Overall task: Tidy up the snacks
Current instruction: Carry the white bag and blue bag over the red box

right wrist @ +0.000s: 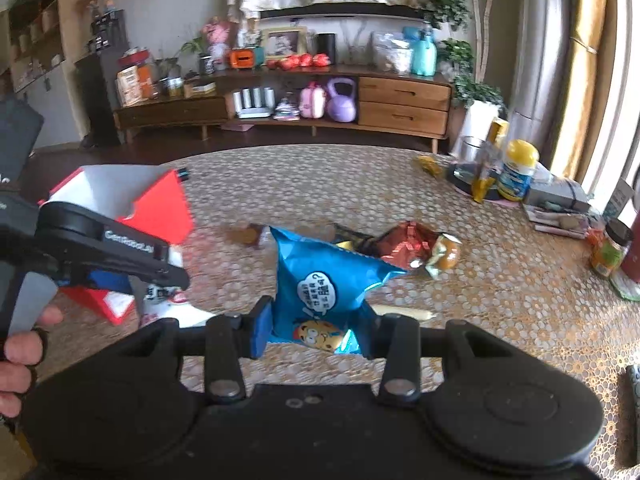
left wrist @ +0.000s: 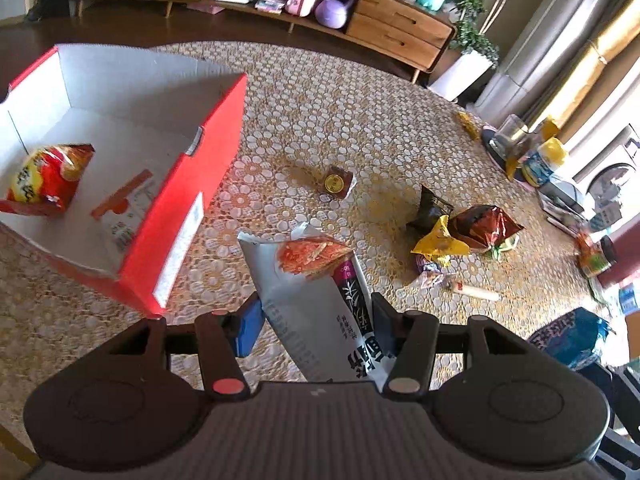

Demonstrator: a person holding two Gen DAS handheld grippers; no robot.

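My table point(left wrist: 320, 92) wears a gold lace-patterned cloth. On it at my left stands a red box point(left wrist: 188, 208) with a white inside. Near the middle lies a small brown packet point(left wrist: 338, 182). Further right sits a cluster of wrappers: black point(left wrist: 430, 208), yellow point(left wrist: 438, 242) and reddish-brown foil point(left wrist: 486, 226), with a pale stick-shaped snack point(left wrist: 476, 291) just beside them. At the far right edge stand a glass point(left wrist: 510, 136) and a yellow-capped bottle point(right wrist: 518, 174).

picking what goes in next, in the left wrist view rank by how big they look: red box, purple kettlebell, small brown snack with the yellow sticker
1. red box, by far the largest
2. purple kettlebell, though it sits far back, so its real size is unsure
3. small brown snack, the smallest
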